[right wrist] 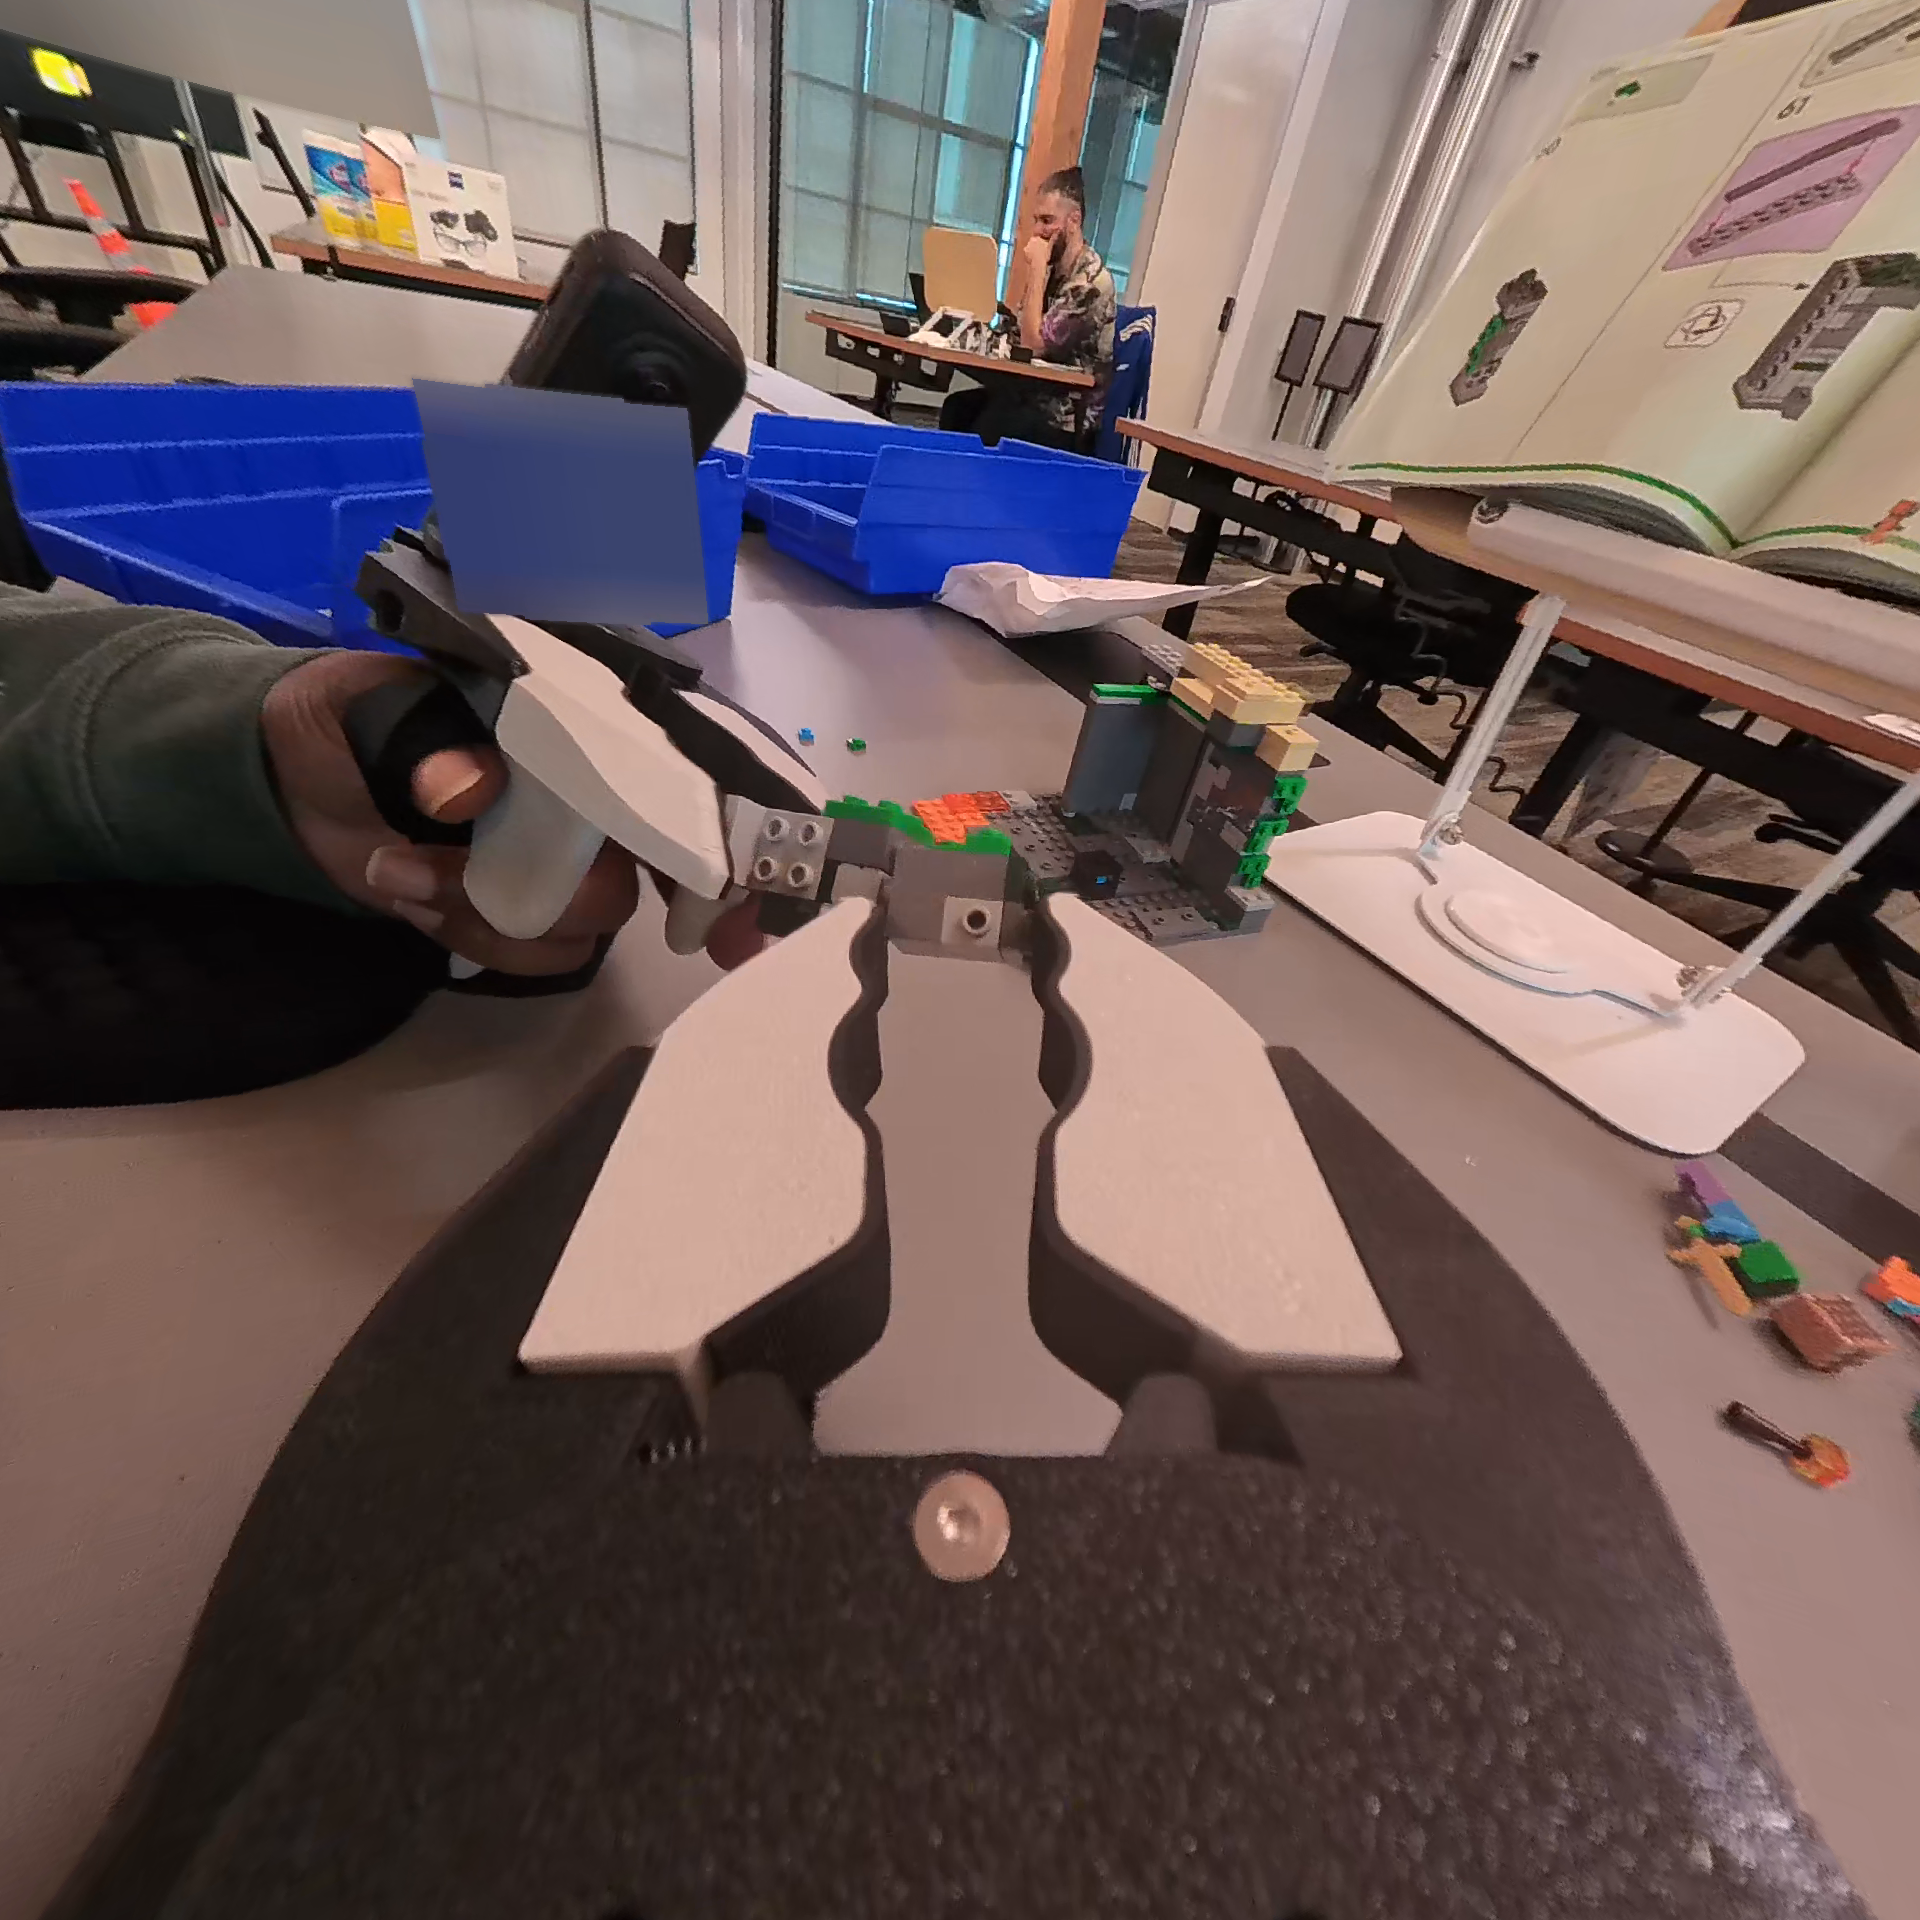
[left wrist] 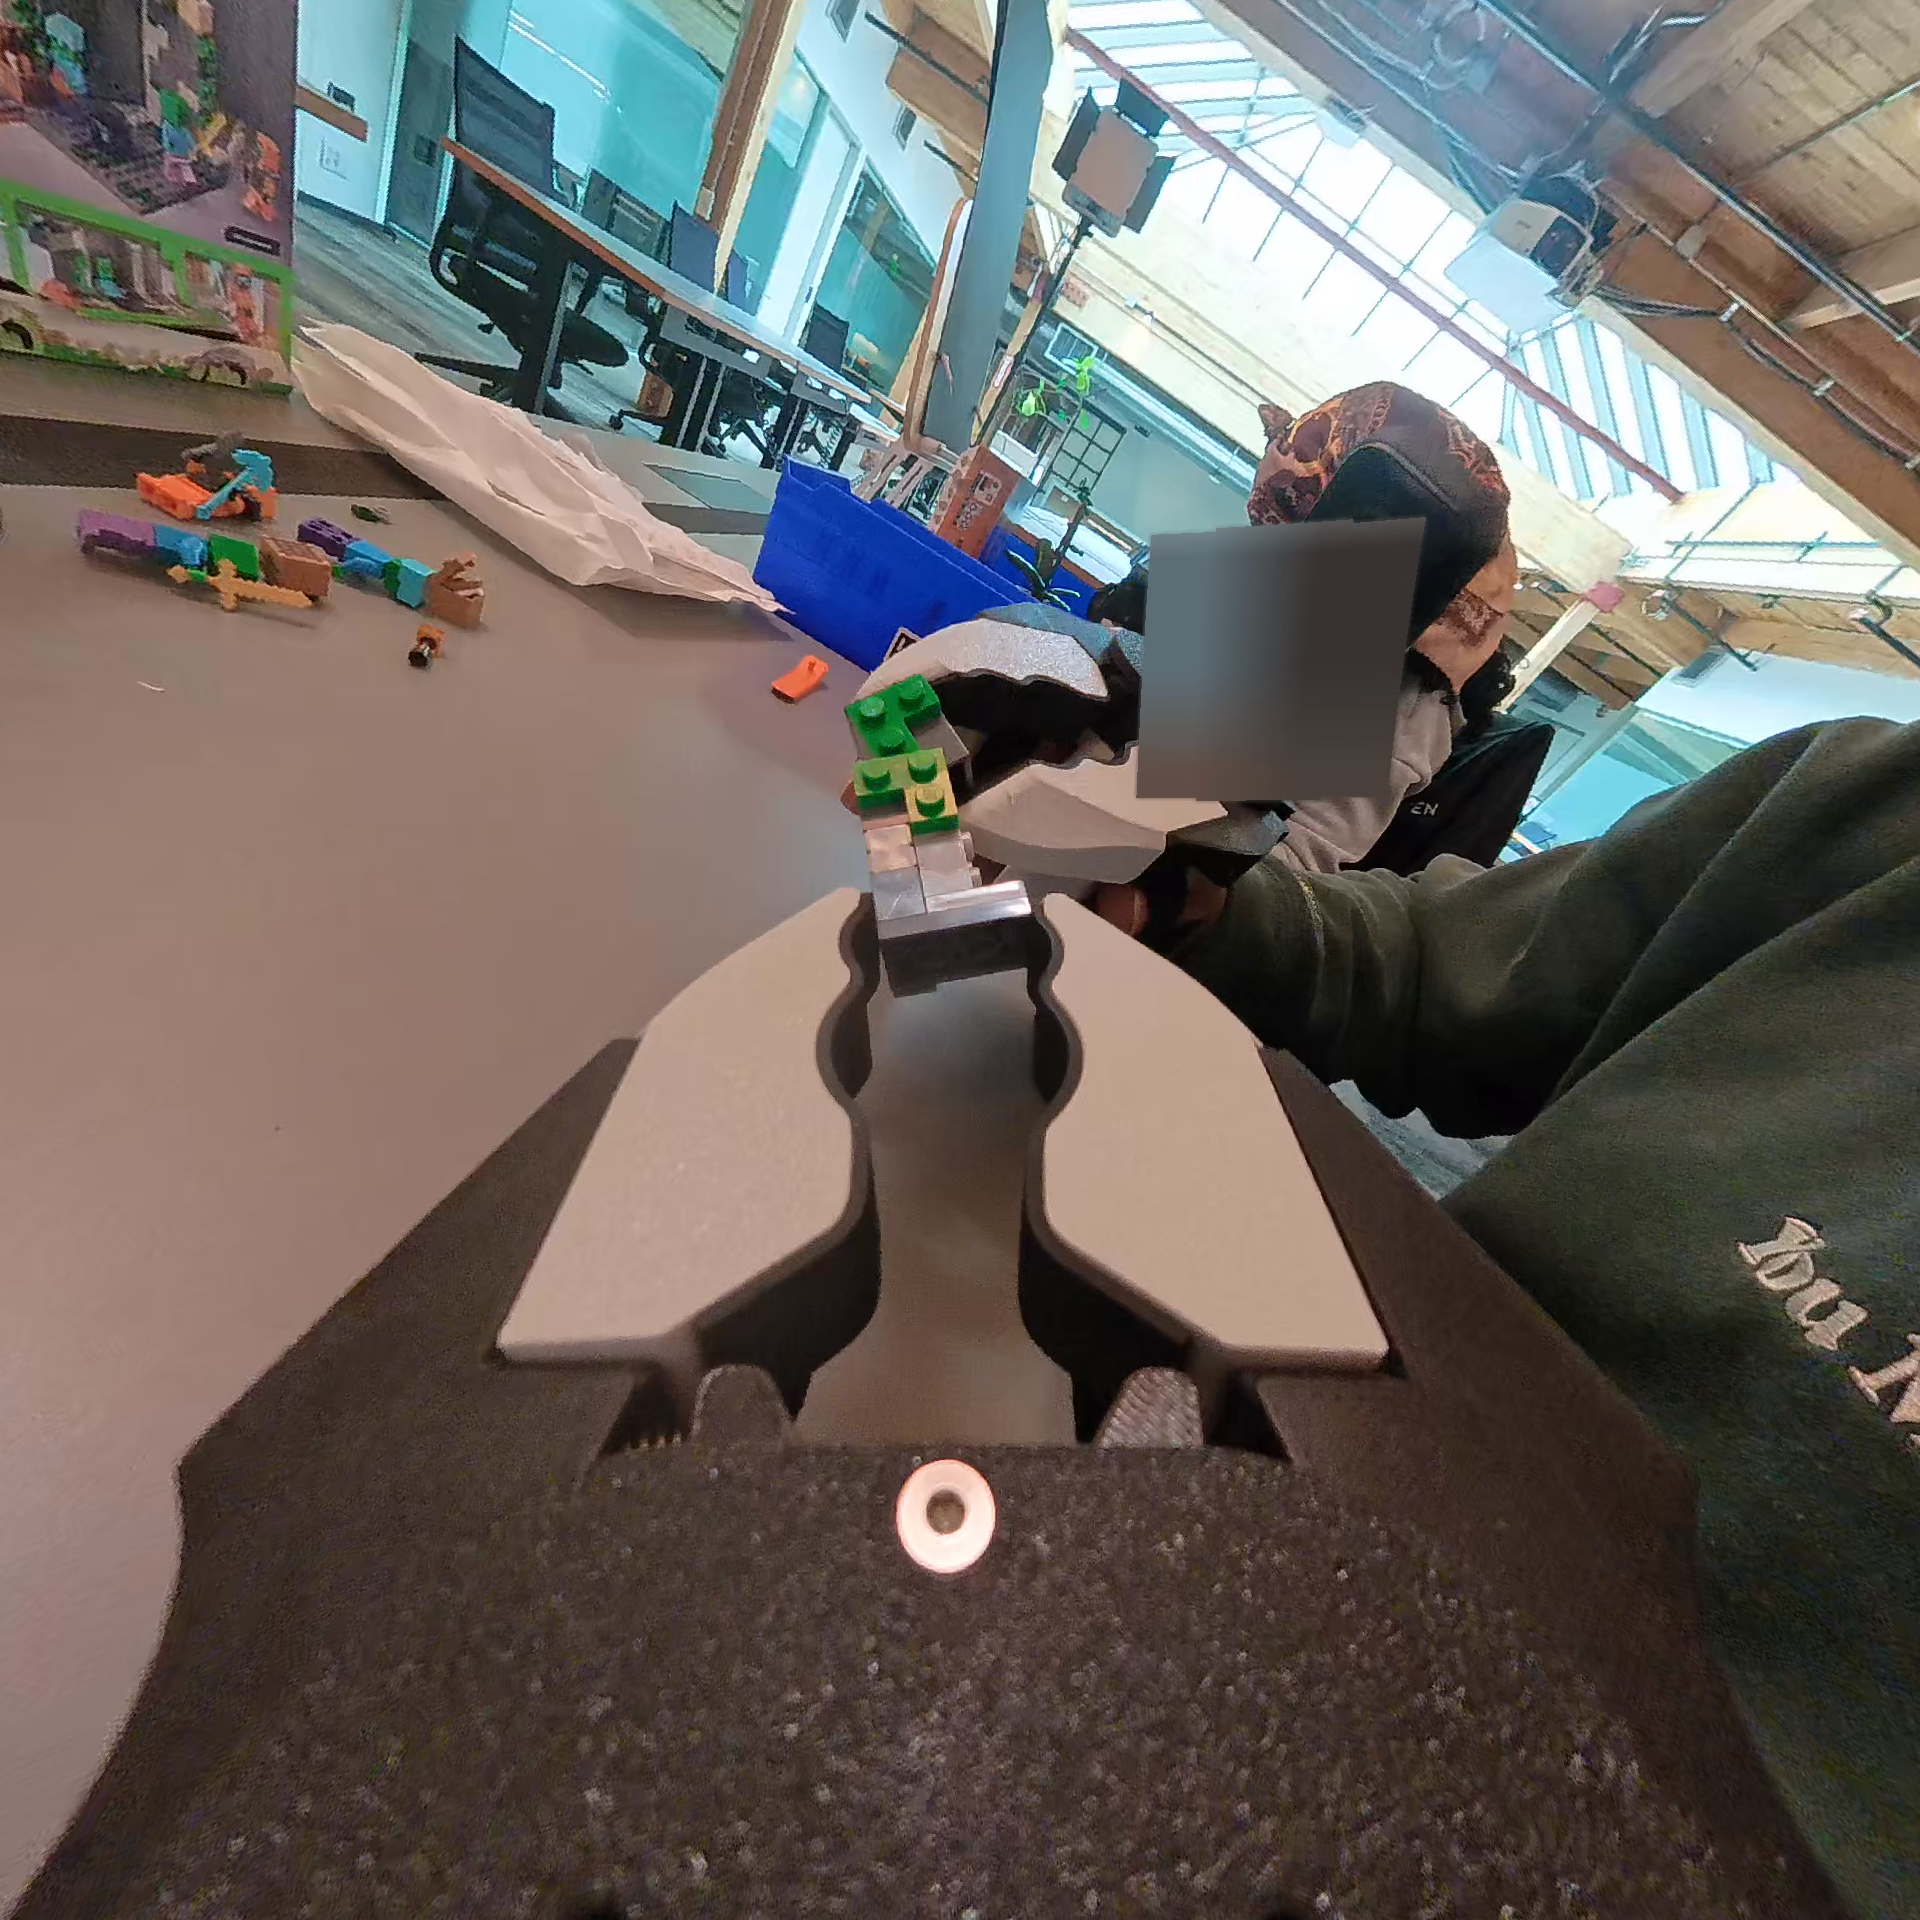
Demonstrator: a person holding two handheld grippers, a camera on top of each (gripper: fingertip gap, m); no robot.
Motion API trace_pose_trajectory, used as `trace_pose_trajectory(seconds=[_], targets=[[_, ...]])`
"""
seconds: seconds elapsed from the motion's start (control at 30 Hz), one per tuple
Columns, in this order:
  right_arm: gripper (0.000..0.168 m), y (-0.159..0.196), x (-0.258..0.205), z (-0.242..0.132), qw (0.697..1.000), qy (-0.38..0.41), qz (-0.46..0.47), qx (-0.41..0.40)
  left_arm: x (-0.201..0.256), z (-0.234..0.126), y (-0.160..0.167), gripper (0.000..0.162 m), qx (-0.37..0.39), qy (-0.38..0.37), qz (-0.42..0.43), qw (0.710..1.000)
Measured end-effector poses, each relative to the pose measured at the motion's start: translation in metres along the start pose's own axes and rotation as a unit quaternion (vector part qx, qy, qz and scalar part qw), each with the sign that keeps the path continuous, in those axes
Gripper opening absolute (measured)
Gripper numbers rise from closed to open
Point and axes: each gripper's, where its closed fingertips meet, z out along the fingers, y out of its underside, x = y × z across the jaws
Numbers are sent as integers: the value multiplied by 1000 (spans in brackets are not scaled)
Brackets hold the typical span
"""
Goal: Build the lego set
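A small lego sub-assembly (left wrist: 914, 831), grey bricks topped with green plates, is held in the air between both grippers. My left gripper (left wrist: 951, 920) is shut on its dark grey end. My right gripper (right wrist: 956, 920) is shut on the other end, on a grey brick with a side stud (right wrist: 971, 914). The right gripper's fingers (left wrist: 1049, 831) show beyond the green plates in the left wrist view. The left gripper's fingers (right wrist: 623, 790) come in from the left in the right wrist view. The main lego build (right wrist: 1174, 800), grey walls with tan and green bricks, stands on the table behind.
Blue bins (right wrist: 935, 509) stand at the back. An open instruction booklet (right wrist: 1662, 312) rests on a white stand (right wrist: 1538, 997) at the right. Loose pieces (left wrist: 270, 561) lie left, with the lego box (left wrist: 145, 187), crumpled white paper (left wrist: 499, 478) and an orange piece (left wrist: 798, 677). A person sits beside me. My two grippers' fingertips are within a few centimetres of each other.
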Motion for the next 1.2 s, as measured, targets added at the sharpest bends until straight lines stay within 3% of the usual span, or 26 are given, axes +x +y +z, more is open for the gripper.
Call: trace_pose_trajectory(seconds=[0.27, 0.37, 0.5, 0.73, 0.9, 1.03, 1.2], targets=[[26, 4, 4, -3, 1000, 1, -15, -21, -2, 1, 3, 27, -7, -1, 4, 1000], [26, 33, 9, -9, 991, -29, -44, -122, -2, 0, 3, 27, -11, -9, 26, 1000], [26, 82, 28, -26, 957, -47, -126, -256, -4, 1, 6, 27, -21, -17, 43, 999], [26, 118, 23, -35, 937, -90, -45, -335, -4, 2, 11, 27, -39, -26, 63, 997], [38, 109, 20, -34, 946, -95, -17, -311, -2, 3, 12, 27, -39, -18, 66, 997], [40, 39, 0, -23, 968, -161, 79, -176, 11, 4, 9, 27, -26, 11, 98, 995], [41, -6, -34, -13, 938, -272, 200, -77, 26, 5, 6, 27, -11, 26, 155, 988]])
